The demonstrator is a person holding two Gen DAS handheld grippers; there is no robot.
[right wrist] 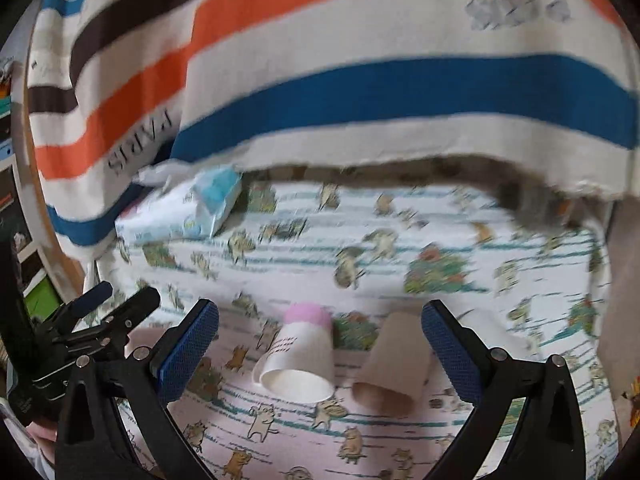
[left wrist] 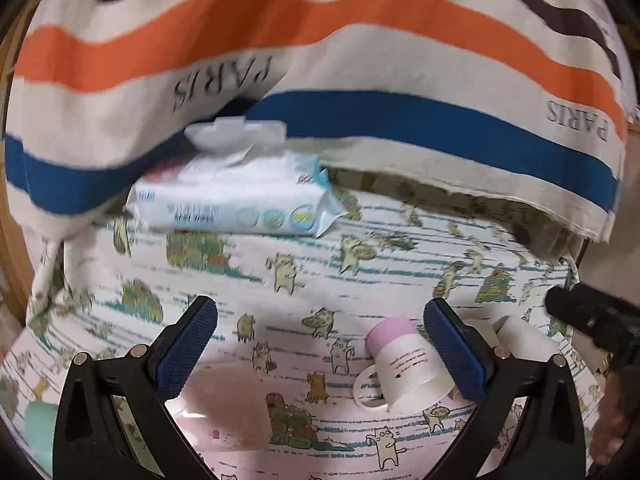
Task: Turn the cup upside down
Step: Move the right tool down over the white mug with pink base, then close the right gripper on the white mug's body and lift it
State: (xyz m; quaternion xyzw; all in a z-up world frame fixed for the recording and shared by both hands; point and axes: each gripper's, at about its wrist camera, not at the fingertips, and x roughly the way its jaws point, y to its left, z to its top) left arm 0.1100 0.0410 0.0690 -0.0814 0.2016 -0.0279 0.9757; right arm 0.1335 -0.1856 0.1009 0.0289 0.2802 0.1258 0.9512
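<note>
A white mug with a pink base (left wrist: pixel 404 360) stands upside down, rim on the cartoon-cat cloth; it also shows in the right wrist view (right wrist: pixel 300 354). A plain beige cup (right wrist: pixel 394 364) stands upside down just right of it, partly hidden behind my left finger in the left wrist view (left wrist: pixel 524 336). My left gripper (left wrist: pixel 320 340) is open and empty, the mug by its right finger. My right gripper (right wrist: pixel 320 340) is open and empty, both cups between its fingers, a little beyond the tips.
A pack of wet wipes (left wrist: pixel 236 196) lies at the back left, also in the right wrist view (right wrist: pixel 180 208). A striped "PARIS" cloth (left wrist: pixel 320 60) hangs behind. A mint object (left wrist: pixel 40 424) sits at the left edge. The other gripper shows at the right (left wrist: pixel 592 316).
</note>
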